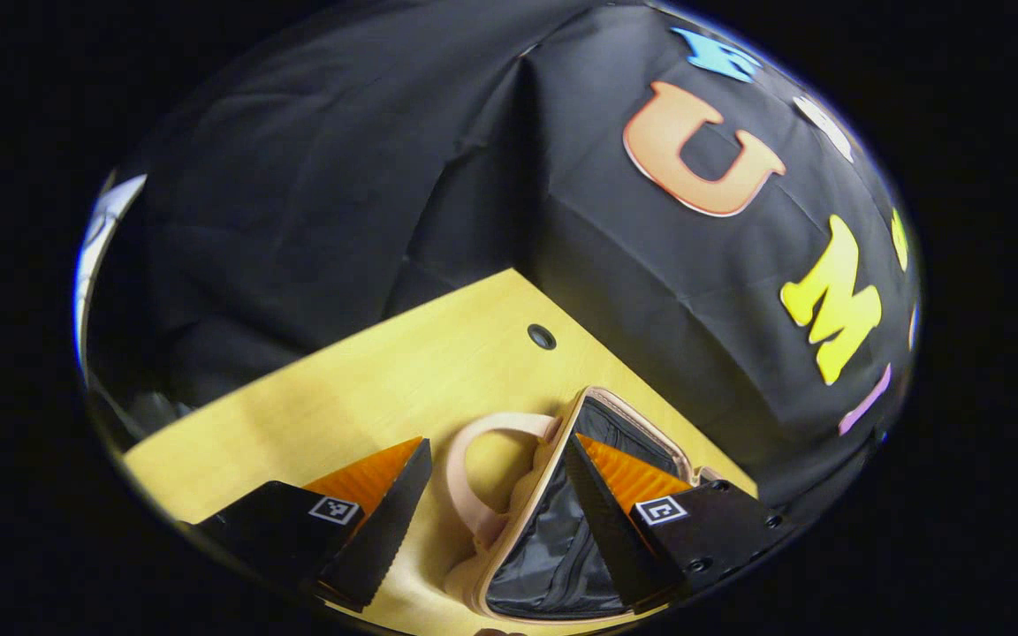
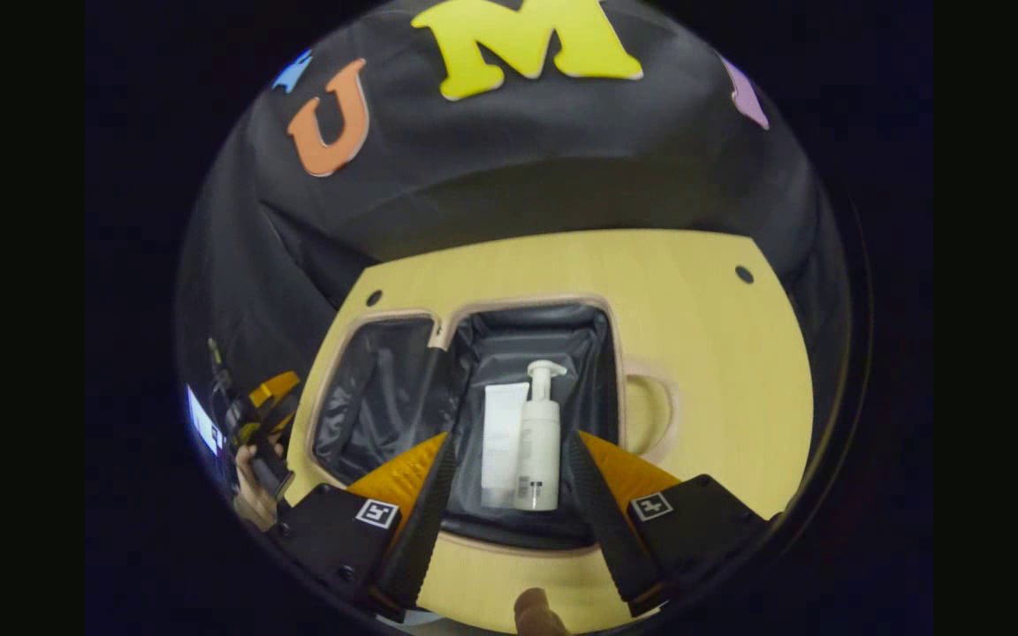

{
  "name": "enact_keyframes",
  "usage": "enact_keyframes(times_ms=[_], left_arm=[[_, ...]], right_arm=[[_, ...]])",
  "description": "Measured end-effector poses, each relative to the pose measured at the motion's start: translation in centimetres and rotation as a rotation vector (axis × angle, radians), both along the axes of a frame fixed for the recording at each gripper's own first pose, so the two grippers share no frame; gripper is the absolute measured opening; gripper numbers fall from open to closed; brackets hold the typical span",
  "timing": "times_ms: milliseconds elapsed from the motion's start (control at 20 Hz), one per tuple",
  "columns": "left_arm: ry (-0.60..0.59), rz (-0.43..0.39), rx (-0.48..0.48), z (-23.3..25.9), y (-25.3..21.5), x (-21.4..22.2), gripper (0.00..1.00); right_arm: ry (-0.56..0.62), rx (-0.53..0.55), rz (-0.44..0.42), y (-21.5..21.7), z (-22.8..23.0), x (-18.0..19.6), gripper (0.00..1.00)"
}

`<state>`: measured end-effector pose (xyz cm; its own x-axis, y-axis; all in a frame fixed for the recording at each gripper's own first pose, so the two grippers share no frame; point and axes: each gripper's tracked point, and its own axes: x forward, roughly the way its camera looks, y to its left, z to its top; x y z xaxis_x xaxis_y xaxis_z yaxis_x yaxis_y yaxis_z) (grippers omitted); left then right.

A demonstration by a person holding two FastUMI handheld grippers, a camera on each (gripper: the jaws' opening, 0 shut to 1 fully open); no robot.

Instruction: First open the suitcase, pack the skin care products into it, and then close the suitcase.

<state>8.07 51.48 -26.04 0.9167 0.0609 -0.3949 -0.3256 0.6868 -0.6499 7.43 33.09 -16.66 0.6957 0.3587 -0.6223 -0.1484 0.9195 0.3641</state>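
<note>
Suitcase (image 2: 474,424) lies open on the wooden table (image 2: 721,371), pinkish rim, dark lining. Two skin-care items are already inside the main half: a white tube (image 2: 503,446) and a white pump bottle (image 2: 540,442), side by side, touching or nearly so, lying flat, pump end toward the far wall. Lid half (image 2: 376,397) is folded out to the left in the right gripper view, w/ the handle (image 2: 650,411) on the opposite side.

Right gripper (image 2: 509,503) hovers above the near edge of the case, fingers wide apart, nothing between them. Left gripper (image 1: 496,503) is low over the table by the case edge, fingers also spread and empty; the handle loop (image 1: 482,477) sits betw. its fingers in the left gripper view, not touched as far as can be told.

Judgement: packing looks done, so closing is the step in hand. To do it well: catch the lid's outer rim, not the lining; swing it over in an arc about the hinge; other gripper should steady the base so it won't slide. Check the pump head sits below the rim before pressing down.
</note>
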Motion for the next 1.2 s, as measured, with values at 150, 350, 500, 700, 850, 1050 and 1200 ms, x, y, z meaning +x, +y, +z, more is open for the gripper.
enact_keyframes(times_ms=[150,350,500,700,850,1050,1200], left_arm=[[0.058,0.009,-0.165,-3.6,-0.2,0.8,0.95],[0.06,0.038,-0.311,-5.5,-0.6,1.6,0.76],[0.073,0.025,-0.362,-6.3,-1.9,2.5,0.62],[0.058,0.042,-0.385,-5.9,-1.7,2.5,0.17],[0.038,0.048,-0.393,-4.5,-1.4,1.9,0.08],[-0.068,0.012,-0.206,2.9,-2.1,1.4,0.04],[-0.148,-0.012,-0.065,8.1,-3.6,0.8,0.04]], right_arm=[[-0.109,-0.037,0.007,-4.4,4.2,-4.4,0.77],[-0.175,-0.077,-0.063,-9.1,6.7,-7.9,0.77],[-0.215,-0.086,-0.136,-11.6,8.1,-10.1,0.77],[-0.269,-0.11,-0.17,-12.7,9.4,-12.0,0.72],[-0.332,-0.13,-0.184,-13.8,11.1,-13.0,0.72],[-0.411,-0.157,-0.163,-15.0,12.8,-13.8,0.77],[-0.429,-0.132,-0.136,-15.5,12.8,-13.7,0.77]])
